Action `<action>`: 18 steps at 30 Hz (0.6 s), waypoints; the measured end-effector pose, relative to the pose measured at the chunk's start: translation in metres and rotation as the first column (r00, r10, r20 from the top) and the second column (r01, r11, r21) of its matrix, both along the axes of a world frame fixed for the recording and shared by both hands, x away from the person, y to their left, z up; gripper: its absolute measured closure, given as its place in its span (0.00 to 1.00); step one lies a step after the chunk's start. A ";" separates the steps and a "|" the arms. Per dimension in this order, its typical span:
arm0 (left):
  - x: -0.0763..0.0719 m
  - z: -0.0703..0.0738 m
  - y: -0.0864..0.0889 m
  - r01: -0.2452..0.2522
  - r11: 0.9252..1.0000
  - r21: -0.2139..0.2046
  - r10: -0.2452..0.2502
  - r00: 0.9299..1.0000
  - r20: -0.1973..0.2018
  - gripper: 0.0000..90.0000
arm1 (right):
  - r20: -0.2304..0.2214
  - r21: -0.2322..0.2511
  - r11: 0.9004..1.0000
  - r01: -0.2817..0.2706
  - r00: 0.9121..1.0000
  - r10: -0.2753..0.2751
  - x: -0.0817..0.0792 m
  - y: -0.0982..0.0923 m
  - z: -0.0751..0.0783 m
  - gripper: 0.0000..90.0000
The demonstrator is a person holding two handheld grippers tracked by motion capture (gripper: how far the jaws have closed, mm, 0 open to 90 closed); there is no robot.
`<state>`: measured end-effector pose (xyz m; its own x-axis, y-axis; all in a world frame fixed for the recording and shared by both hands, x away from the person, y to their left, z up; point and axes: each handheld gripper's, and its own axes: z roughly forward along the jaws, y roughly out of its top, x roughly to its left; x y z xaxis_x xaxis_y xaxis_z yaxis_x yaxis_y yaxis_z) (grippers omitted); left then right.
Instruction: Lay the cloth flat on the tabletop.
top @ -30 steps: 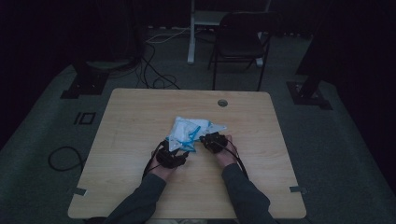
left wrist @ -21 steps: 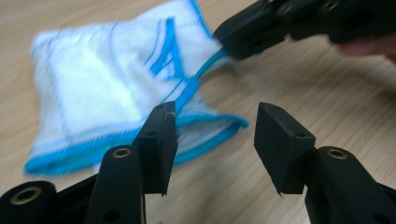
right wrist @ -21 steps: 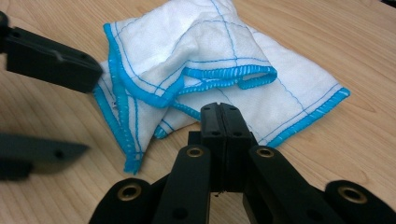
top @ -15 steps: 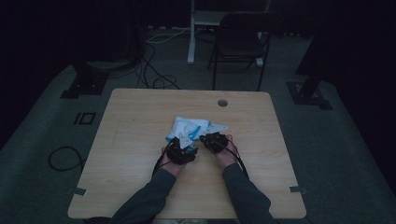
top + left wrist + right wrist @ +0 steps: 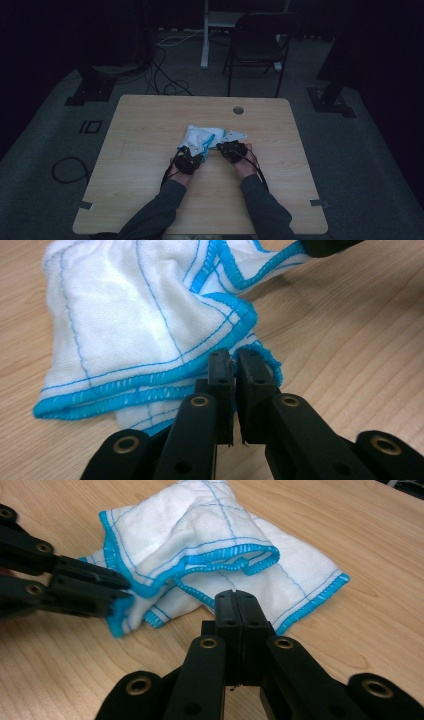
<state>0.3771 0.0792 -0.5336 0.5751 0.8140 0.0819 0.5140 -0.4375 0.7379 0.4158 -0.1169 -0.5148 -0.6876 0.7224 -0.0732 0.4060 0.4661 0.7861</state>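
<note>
White cloth with blue stitched hem [image 5: 150, 325] is lying crumpled on the wooden table [image 5: 150, 145], just past the middle, bunched into loose overlapping folds.

Left gripper [image 5: 233, 362] has just been closing. Its jaws are standing nearly together with a thin slit between them, and a sliver of the blue hem is looking caught at the tips. From the left gripper view the pinch seems shallow: a few threads, not a full fold. Most of the cloth is spreading up and to the left of these jaws.

Right gripper [image 5: 239, 602] is sitting with jaws pressed together on the cloth's near edge; whether fabric is actually between the pads I cannot tell. The cloth is fanning out beyond and on both sides of them.

Step in hand, as judged: taking two edge grips so as to spread or fold the cloth. To be doing it well:
- be biting deeper on the hem, past the stitching
- be lifting both grips evenly
- be drawing apart slowly, watching for slip on the left.
</note>
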 end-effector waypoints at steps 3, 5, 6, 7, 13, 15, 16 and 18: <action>-0.003 0.004 0.006 -0.006 1.000 -0.016 0.006 1.000 0.007 0.97 | 0.001 0.002 1.000 0.007 1.000 -0.007 0.000 -0.002 0.001 1.00; -0.004 0.006 0.011 -0.013 1.000 -0.024 0.013 1.000 0.013 0.97 | 0.002 0.002 1.000 0.015 1.000 -0.015 0.000 -0.005 0.002 1.00; -0.005 0.008 0.015 -0.020 0.999 -0.028 0.021 1.000 0.014 0.97 | 0.002 0.002 1.000 0.015 1.000 -0.015 0.000 -0.005 0.002 1.00; -0.005 0.009 0.017 -0.027 0.999 -0.039 0.027 1.000 0.015 0.97 | 0.004 -0.003 1.000 0.017 1.000 -0.017 0.000 -0.008 0.002 1.00; -0.007 0.016 0.042 -0.073 0.995 -0.067 0.075 0.997 0.017 0.97 | 0.010 -0.008 0.999 0.032 0.999 -0.032 0.001 -0.017 0.004 1.00; -0.007 0.016 0.050 -0.090 0.994 -0.068 0.092 0.996 0.015 0.97 | 0.011 -0.012 0.999 0.045 0.999 -0.044 0.001 -0.024 0.005 1.00; -0.007 0.016 0.054 -0.099 0.993 -0.069 0.100 0.995 0.013 0.97 | 0.011 -0.015 0.999 0.048 0.999 -0.048 0.002 -0.026 0.005 1.00; -0.008 0.015 0.063 -0.115 0.991 -0.074 0.116 0.993 0.005 0.97 | 0.013 -0.014 0.999 0.052 0.999 -0.052 0.002 -0.028 0.005 1.00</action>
